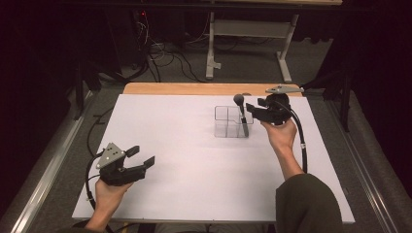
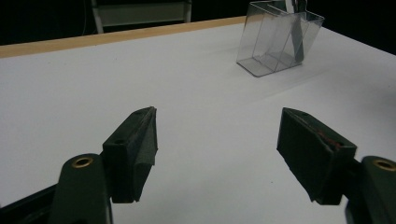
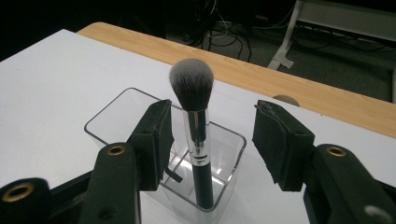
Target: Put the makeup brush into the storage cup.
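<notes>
The brush [image 3: 195, 135] stands upright in the clear holder [image 3: 140, 122], between your right tool's [image 3: 212, 140] wide jaws. Closing off-centre could tip the light holder. Your left tool [image 1: 141, 159], wide and empty, hovers well away.

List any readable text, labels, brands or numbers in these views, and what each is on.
None readable.
The makeup brush has a plain black handle and silver ferrule with no print that I can make out.
The clear organizer carries no label.
The left gripper and the right gripper have black pads and brass eyelets, no markings.
The white table cover is blank.
</notes>
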The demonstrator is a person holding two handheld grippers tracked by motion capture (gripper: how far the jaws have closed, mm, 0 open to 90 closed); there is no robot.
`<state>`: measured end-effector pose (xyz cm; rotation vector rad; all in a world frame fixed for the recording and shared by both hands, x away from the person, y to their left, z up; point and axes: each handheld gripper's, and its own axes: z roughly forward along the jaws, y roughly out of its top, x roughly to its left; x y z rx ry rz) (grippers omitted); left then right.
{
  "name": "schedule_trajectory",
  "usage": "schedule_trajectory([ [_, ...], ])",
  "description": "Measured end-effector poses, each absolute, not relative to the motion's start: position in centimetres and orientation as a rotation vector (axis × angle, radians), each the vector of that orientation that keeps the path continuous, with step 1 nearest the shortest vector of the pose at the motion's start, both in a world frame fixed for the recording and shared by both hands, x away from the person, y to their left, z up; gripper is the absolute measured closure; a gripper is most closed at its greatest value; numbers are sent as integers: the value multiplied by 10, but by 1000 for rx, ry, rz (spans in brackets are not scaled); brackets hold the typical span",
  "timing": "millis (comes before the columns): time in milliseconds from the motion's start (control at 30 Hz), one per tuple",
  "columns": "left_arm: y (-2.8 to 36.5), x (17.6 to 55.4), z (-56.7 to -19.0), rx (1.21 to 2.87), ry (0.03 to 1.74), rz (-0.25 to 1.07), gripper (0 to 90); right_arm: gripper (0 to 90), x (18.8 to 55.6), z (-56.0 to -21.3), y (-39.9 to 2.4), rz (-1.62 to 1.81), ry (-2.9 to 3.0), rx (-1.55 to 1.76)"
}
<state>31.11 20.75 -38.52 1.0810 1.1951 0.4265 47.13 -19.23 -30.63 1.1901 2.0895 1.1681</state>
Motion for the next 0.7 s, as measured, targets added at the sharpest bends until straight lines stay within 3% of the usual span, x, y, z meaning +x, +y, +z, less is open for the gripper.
schedule_trajectory([
  [700, 207, 311, -385, 1077, 1197, 428, 288, 464, 452, -292, -210, 1242, 2078, 1137],
])
